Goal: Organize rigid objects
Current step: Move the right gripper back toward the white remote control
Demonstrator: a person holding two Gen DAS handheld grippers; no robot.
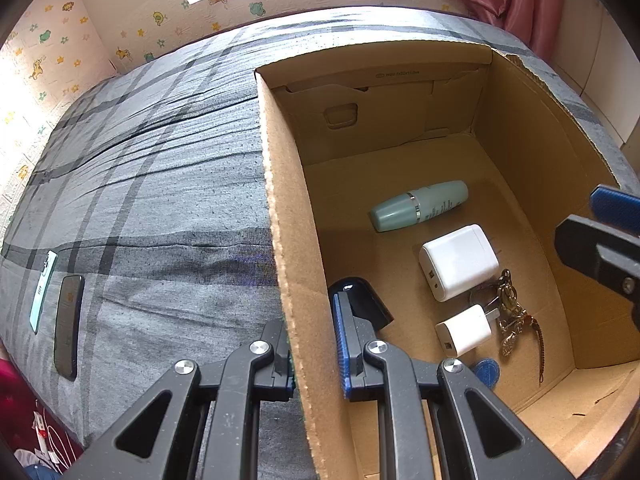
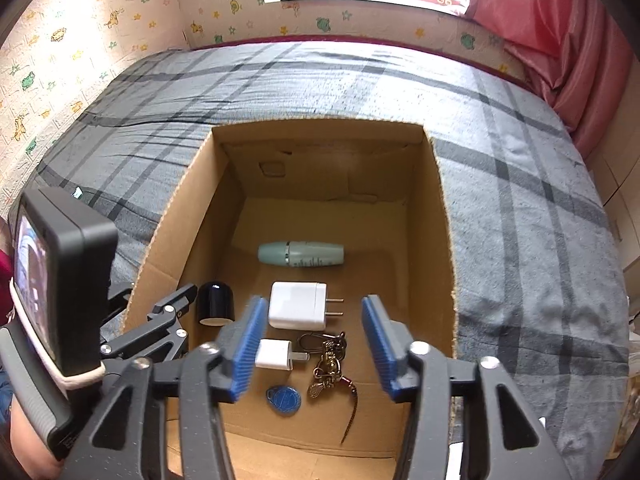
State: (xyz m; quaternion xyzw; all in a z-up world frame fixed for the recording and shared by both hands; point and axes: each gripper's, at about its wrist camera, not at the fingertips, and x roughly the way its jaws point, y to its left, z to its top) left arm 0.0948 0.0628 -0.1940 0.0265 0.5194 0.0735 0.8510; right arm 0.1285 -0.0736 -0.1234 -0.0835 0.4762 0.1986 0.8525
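Cardboard box (image 2: pixel 436 216): plain brown, inside and outside.
Bed cover (image 2: pixel 520 208): grey, with darker grey and black stripes that cross in a plaid pattern.
Bottle (image 2: pixel 301 255): pale green-blue, with a thin silver ring and small dark print.
Large charger (image 2: pixel 297 311): white, with metal prongs.
Small charger (image 2: pixel 275 354): white.
Cap (image 2: pixel 215 302): glossy black, pale at the bottom.
Key tag (image 2: pixel 283 399): blue, round.
Keychain (image 2: pixel 329 364): brass colour, with a brown cord.
Gripper pads (image 2: pixel 249 346): blue, on black frames.
Wall (image 2: pixel 100 20): cream, with green frogs, yellow stars and giraffes.
Curtain (image 2: pixel 560 40): pink, shiny.
Phones (image 1: pixel 69 320): one black, one mint-green (image 1: pixel 43 290).
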